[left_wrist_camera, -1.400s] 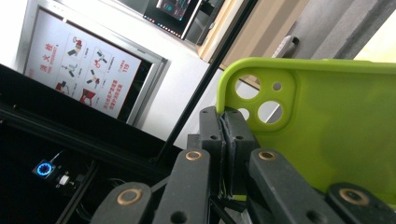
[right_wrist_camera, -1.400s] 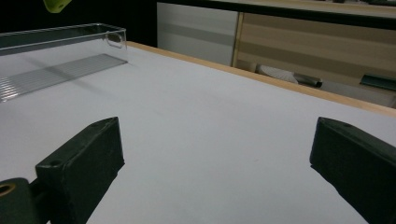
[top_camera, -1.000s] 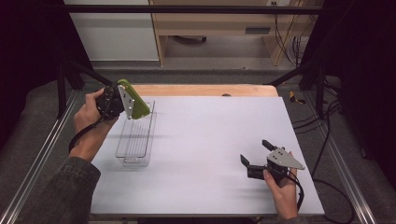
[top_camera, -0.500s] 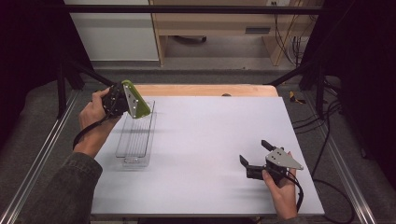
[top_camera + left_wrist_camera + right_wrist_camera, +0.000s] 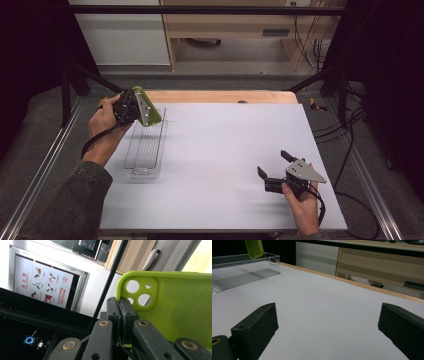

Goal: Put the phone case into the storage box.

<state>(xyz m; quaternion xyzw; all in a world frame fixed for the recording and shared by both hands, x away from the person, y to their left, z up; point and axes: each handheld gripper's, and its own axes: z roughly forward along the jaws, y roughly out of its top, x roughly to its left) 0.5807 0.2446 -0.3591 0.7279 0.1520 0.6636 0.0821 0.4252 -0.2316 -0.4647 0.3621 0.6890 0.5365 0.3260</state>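
A lime-green phone case (image 5: 172, 307) with round camera holes is pinched at its edge by my left gripper (image 5: 121, 315), whose jaws are shut on it. From above, the left gripper (image 5: 131, 107) holds the phone case (image 5: 150, 111) over the far end of a clear plastic tray (image 5: 145, 150) on the left of the white table. The case's lower end (image 5: 254, 248) hangs just above the tray's far wall (image 5: 270, 258). My right gripper (image 5: 272, 167) rests low near the table's front right, jaws wide open on nothing, with bare table between them (image 5: 325, 322).
The white table top (image 5: 225, 145) has a wooden strip (image 5: 220, 96) along its far edge. Metal rails (image 5: 45, 165) run down both sides, with cables (image 5: 350, 165) on the right. A cabinet and shelf stand beyond the table.
My left gripper has moved down a little with the phone case, closer to the tray's far end. The right gripper has stayed where it was.
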